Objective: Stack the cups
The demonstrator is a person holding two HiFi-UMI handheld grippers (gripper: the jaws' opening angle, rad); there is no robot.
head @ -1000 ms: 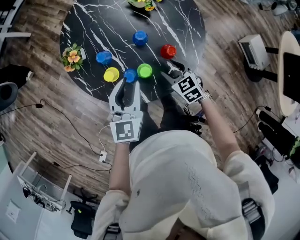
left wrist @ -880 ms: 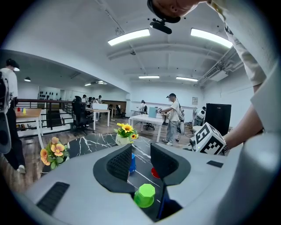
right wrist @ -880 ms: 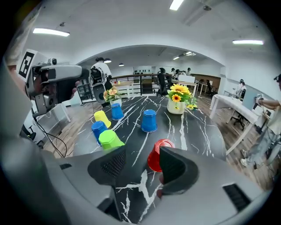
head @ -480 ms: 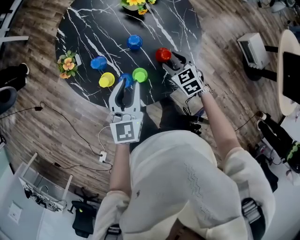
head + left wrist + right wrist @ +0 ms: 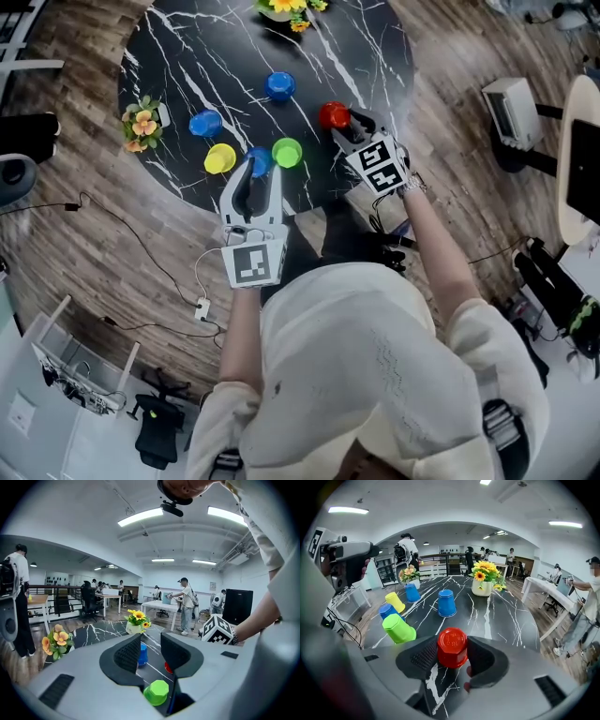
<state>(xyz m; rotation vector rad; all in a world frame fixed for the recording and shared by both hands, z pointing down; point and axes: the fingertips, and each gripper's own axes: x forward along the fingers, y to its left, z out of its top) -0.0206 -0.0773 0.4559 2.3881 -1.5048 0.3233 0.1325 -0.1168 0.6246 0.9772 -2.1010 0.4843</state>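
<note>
Object: red upturned plastic cup (image 5: 452,648), likely light, crushable | grasp mid-wall | right fingers (image 5: 419,659) just closing on it | left fingers (image 5: 129,654) apart, empty

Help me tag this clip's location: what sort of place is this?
Probably an open-plan office: white desks, office chairs and ceiling strip lights beyond the black marble table.

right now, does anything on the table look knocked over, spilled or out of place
Nothing stands out. The red cup, green cup, yellow cup and three blue cups all stand mouth-down on the black marble table; none lies on its side and nothing is spilled. Both flower pots are upright.
</note>
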